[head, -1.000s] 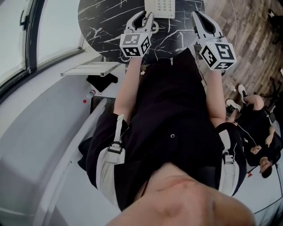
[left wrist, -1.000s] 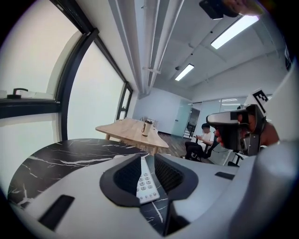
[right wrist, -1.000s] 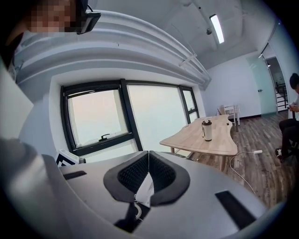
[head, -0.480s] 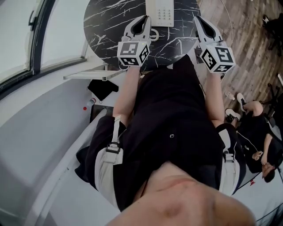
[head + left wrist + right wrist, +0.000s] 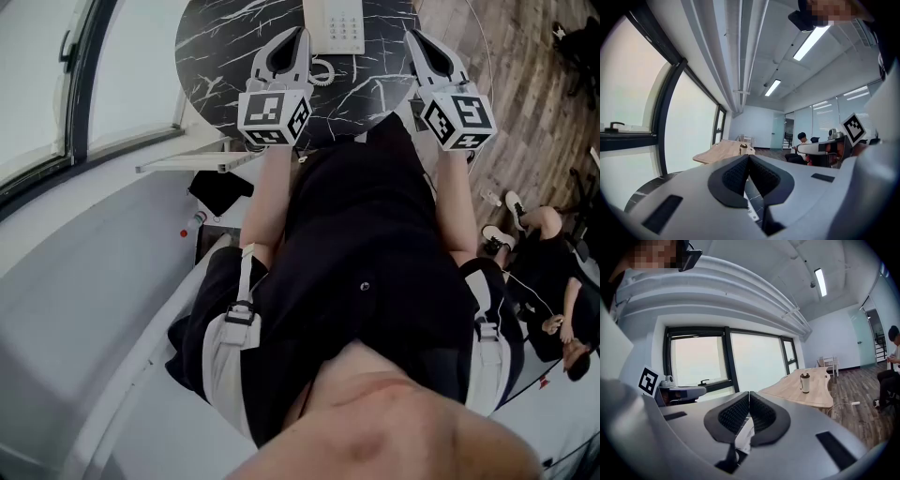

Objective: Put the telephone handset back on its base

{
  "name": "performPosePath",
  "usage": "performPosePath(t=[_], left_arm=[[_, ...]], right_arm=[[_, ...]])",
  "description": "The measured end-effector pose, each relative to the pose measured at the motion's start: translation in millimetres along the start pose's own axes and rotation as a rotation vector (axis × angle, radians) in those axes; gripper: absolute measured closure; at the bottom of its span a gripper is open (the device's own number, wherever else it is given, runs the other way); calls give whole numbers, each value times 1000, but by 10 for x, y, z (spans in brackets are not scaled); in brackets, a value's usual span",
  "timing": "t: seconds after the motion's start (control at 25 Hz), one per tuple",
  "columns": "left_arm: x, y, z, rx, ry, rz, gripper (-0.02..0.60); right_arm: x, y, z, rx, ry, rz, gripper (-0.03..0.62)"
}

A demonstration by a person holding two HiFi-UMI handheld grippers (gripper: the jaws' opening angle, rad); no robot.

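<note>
Phone [image 5: 337,26] gets chopped by the top edge in the head view, so can't tell if the handset sits on it. Only a loop of cord [image 5: 322,71] pokes out. The surface [image 5: 225,47] loses its near rim behind the person's torso [image 5: 366,234]. In the left gripper view the left tool [image 5: 748,158] blocks nearly everything below; a white sliver [image 5: 751,212] under it is too small to name.

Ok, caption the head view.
Left gripper, just closed, and right gripper, both shut and empty, above marble table near telephone.

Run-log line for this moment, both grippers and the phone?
left hand-held gripper: just closed, empty | right hand-held gripper: shut, empty | telephone: on table
</note>
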State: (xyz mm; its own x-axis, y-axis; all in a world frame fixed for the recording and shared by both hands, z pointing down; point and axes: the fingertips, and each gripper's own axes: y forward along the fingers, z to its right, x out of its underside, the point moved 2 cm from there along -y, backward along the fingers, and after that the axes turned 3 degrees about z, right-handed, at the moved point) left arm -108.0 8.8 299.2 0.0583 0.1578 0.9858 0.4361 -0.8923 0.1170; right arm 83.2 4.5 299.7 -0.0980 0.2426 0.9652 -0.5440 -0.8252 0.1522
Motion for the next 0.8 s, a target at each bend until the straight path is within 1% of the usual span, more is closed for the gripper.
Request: performPosePath(t=[0.28, 0.8], left_arm=[[-20, -31, -8, -1, 12, -6, 565], [19, -33, -81, -6, -6, -16, 565]], right_arm=[[20, -13, -38, 1, -1, 0, 563], [31, 22, -51, 2, -11, -10, 563]])
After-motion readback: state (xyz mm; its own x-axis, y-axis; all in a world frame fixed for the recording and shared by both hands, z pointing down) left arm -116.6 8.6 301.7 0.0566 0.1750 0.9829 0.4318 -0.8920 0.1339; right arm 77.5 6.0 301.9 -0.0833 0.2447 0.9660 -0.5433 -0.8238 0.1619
